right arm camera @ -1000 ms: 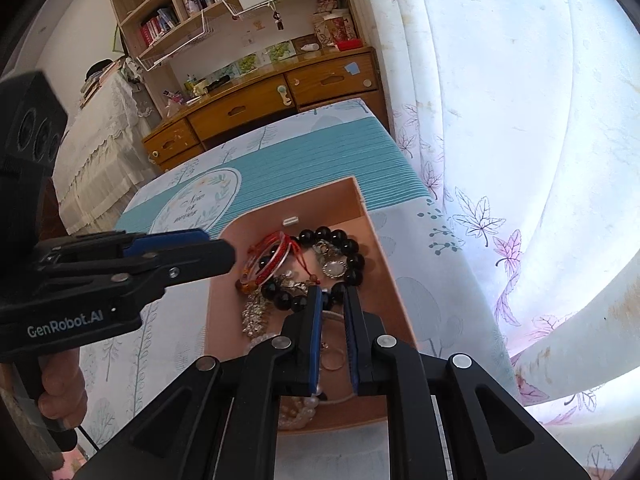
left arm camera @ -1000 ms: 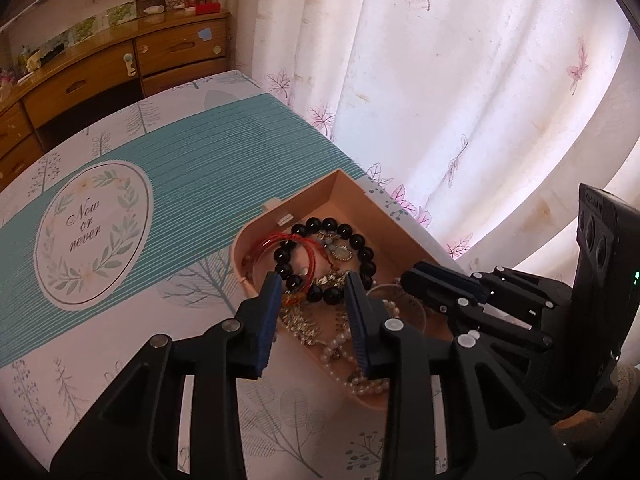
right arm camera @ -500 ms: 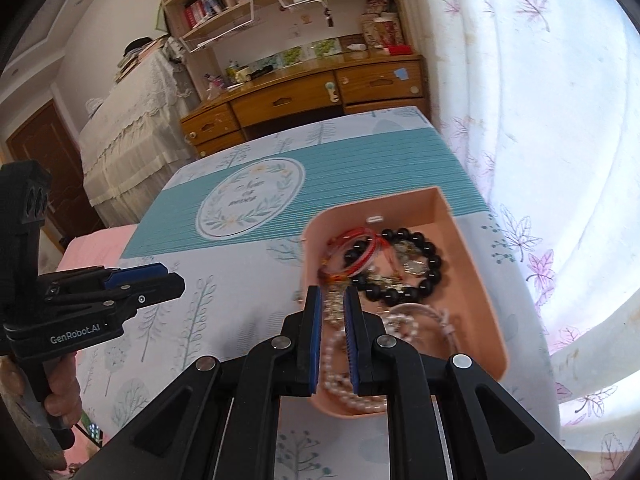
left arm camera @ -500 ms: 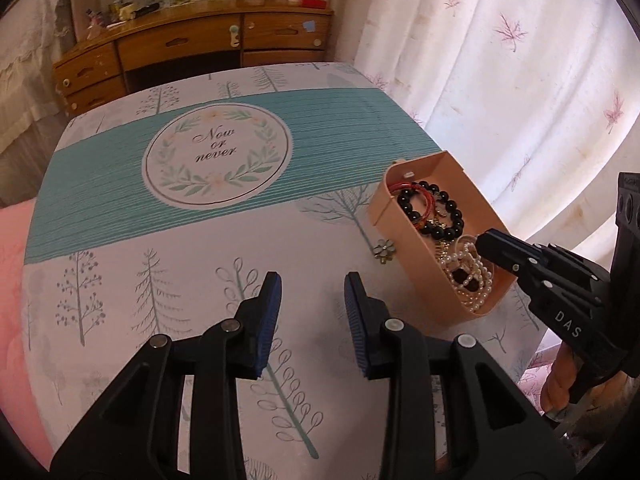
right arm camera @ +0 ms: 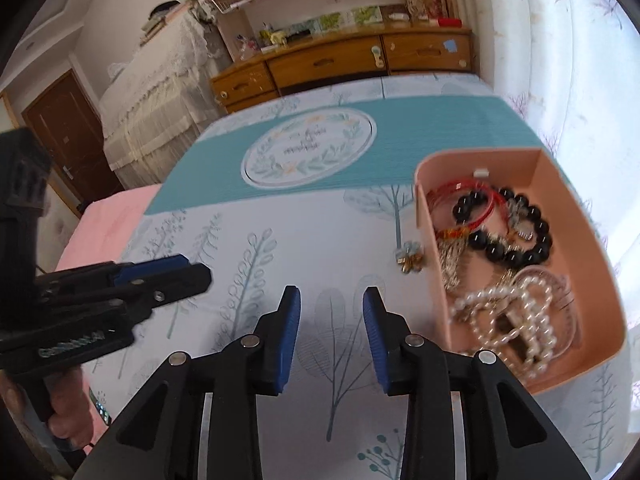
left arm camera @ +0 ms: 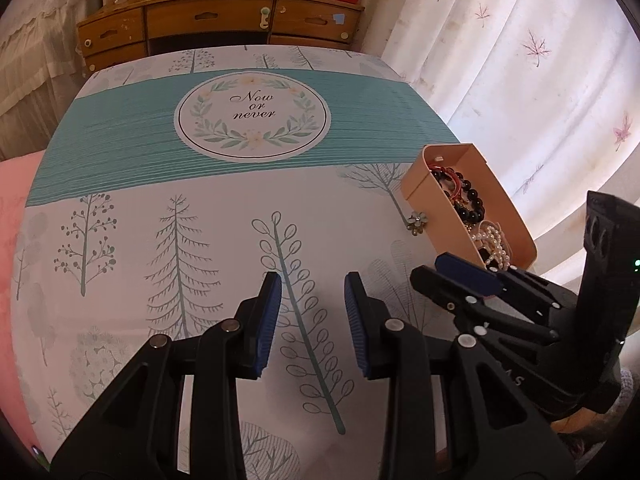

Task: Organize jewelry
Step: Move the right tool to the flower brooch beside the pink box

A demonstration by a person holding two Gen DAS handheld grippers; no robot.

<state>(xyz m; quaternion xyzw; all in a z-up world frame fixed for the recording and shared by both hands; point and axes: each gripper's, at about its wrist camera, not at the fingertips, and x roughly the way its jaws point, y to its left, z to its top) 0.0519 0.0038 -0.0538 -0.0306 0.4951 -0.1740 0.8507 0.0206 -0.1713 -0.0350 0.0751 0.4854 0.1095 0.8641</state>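
Note:
A peach box (left arm camera: 440, 196) (right arm camera: 596, 268) stands on the table near its right edge. It holds a black bead bracelet (right arm camera: 508, 240), red string bracelets (right arm camera: 460, 192) and a pearl strand (right arm camera: 516, 312). A small flower-shaped brooch (left arm camera: 417, 222) (right arm camera: 410, 258) lies on the cloth just left of the box. My left gripper (left arm camera: 312, 288) is open and empty over the cloth, well left of the box. My right gripper (right arm camera: 331, 300) is open and empty, near the table's front, left of the box; it also shows in the left wrist view (left arm camera: 448, 268).
The table carries a tree-print cloth (left arm camera: 180, 216) with a teal band and a round "Now or never" emblem (left arm camera: 252, 116). A wooden dresser (left arm camera: 224, 24) stands behind it, curtains (left arm camera: 520, 60) to the right, a pink surface (right arm camera: 108, 216) to the left.
Both grippers have pulled back from the box to the table's near side. The right gripper, nearly shut over the box before, has opened. The left view has swung leftward.

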